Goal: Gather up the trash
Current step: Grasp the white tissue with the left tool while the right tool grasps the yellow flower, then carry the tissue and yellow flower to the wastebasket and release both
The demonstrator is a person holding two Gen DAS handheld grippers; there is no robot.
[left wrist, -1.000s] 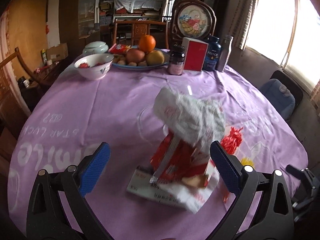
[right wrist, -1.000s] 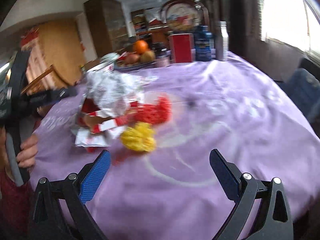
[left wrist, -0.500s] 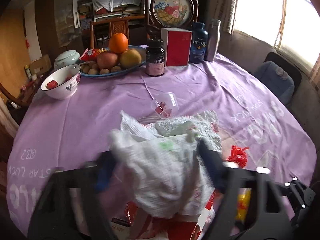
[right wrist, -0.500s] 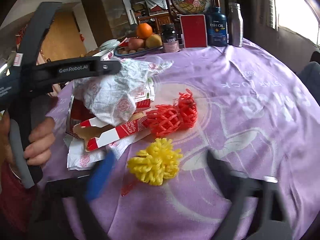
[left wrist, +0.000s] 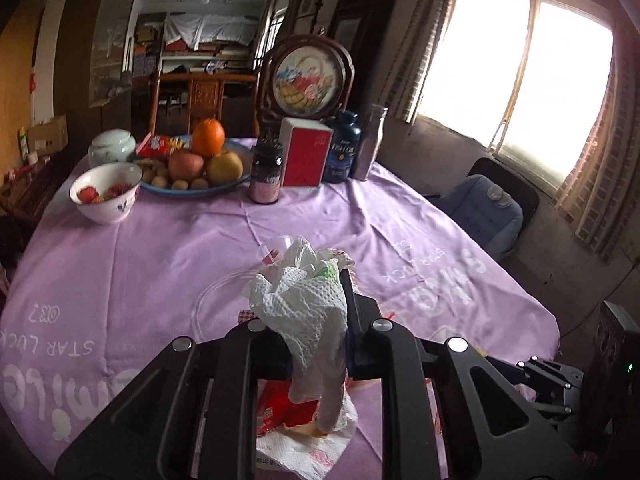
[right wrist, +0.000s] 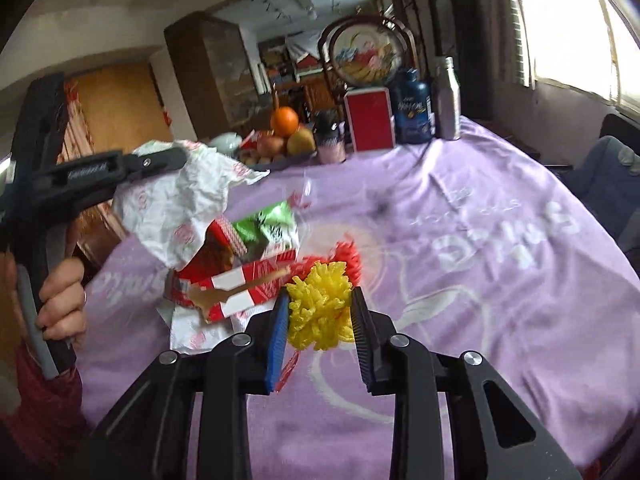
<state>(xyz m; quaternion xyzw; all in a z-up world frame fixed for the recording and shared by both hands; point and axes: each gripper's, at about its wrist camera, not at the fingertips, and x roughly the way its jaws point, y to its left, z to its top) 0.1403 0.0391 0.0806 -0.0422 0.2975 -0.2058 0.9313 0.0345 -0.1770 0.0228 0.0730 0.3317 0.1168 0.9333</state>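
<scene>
My left gripper (left wrist: 308, 320) is shut on a crumpled white paper wrapper (left wrist: 308, 308) and holds it above the purple tablecloth (left wrist: 140, 264); it also shows in the right wrist view (right wrist: 180, 204). Under it lie a red-and-white carton (right wrist: 236, 284), a green packet (right wrist: 268, 228) and a white napkin (left wrist: 304, 452). My right gripper (right wrist: 320, 312) is shut on a yellow foam net (right wrist: 320, 304). A red foam net (right wrist: 348, 256) lies just behind it.
A clear plastic cup (left wrist: 276, 248) lies on its side mid-table. At the far edge stand a fruit plate (left wrist: 192, 164), a white bowl (left wrist: 106, 194), a dark jar (left wrist: 266, 172), a red box (left wrist: 306, 156) and two bottles (left wrist: 356, 148). A blue chair (left wrist: 484, 208) stands on the right.
My left gripper has closed on the white wrapper and lifted it off the carton. My right gripper has moved in to the yellow net and closed on it.
</scene>
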